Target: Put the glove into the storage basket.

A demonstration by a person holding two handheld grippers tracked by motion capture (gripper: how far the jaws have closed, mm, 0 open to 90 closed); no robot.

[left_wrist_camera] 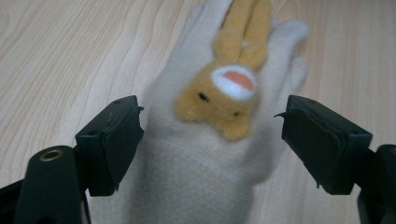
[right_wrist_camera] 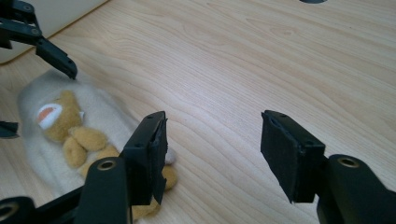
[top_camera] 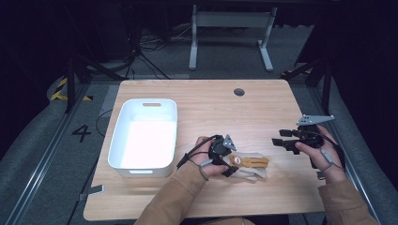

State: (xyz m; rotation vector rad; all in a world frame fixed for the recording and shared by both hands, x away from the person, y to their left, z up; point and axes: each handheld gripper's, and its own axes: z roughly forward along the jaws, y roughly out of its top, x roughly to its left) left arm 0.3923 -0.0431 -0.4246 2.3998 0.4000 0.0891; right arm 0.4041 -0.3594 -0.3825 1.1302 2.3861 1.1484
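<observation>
Cream fleece glove (top_camera: 248, 168) with an orange plush animal lies on the tabletop (top_camera: 211, 108) at five o'clock from the white plastic bin (top_camera: 117, 140), between the left gripper's (left_wrist_camera: 212, 140) wide-open, empty fingers, which should next close; the right gripper (right_wrist_camera: 212, 154) hovers open, empty.

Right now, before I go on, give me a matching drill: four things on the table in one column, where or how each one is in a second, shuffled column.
Things:
1. glove
2. white bin
3. left gripper
4. right gripper

Places or states:
A. open over bare wood, right of the glove
B. lying flat, a tan plush animal on its back
C. on the table's left side
D. jaws open either side of the glove's cuff

Pairs: 1-B, 2-C, 3-D, 4-A
</observation>
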